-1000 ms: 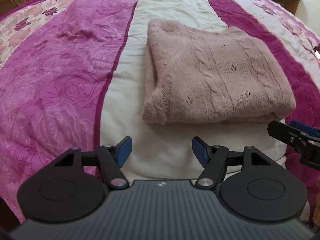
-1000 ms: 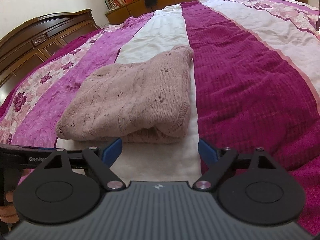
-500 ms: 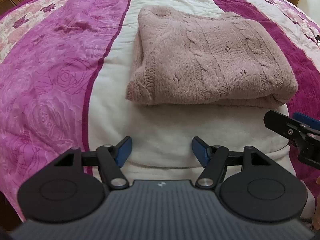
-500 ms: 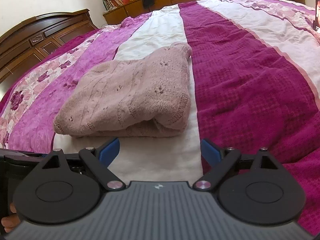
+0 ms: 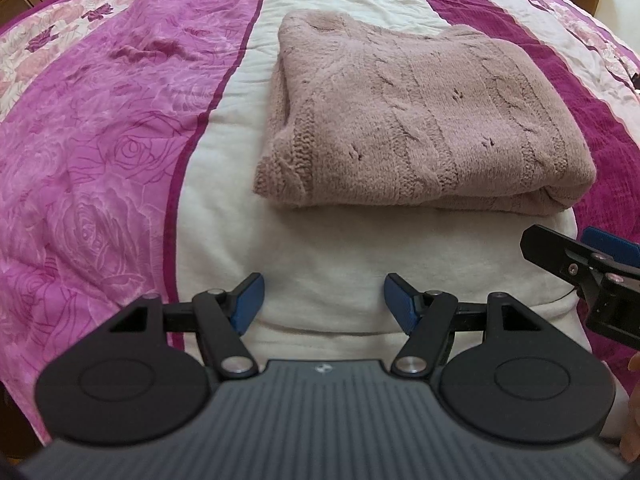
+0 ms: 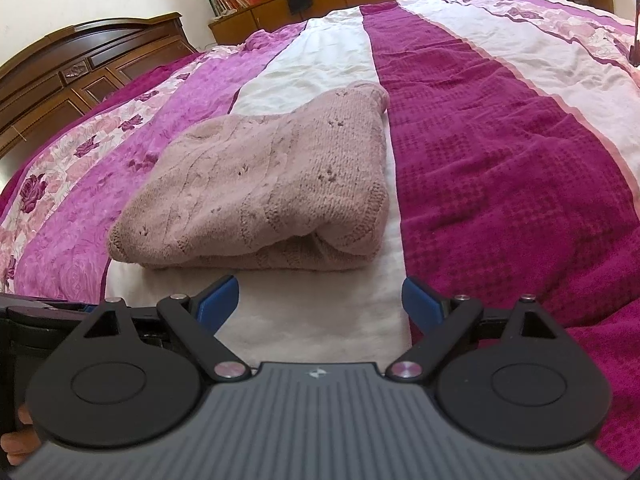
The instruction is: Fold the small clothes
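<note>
**Folded sweater lies ahead of two spread grippers**

The pink knitted sweater (image 5: pixel 424 120) lies folded on the cream stripe of the bedspread (image 5: pixel 100 140), ahead of both tools and touching neither. The left gripper (image 5: pixel 323 300) hovers near its front fold, jaws spread and holding nothing. The right gripper (image 6: pixel 320 306) does likewise beside it, jaws wide apart and empty. A small logo marks each gripper body; no writing on it can be read.

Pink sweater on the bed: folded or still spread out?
Folded. The pink sweater lies as a compact rectangle on the bedspread; doubled layers show along its near edge in the right wrist view. Neither open gripper touches it.
</note>
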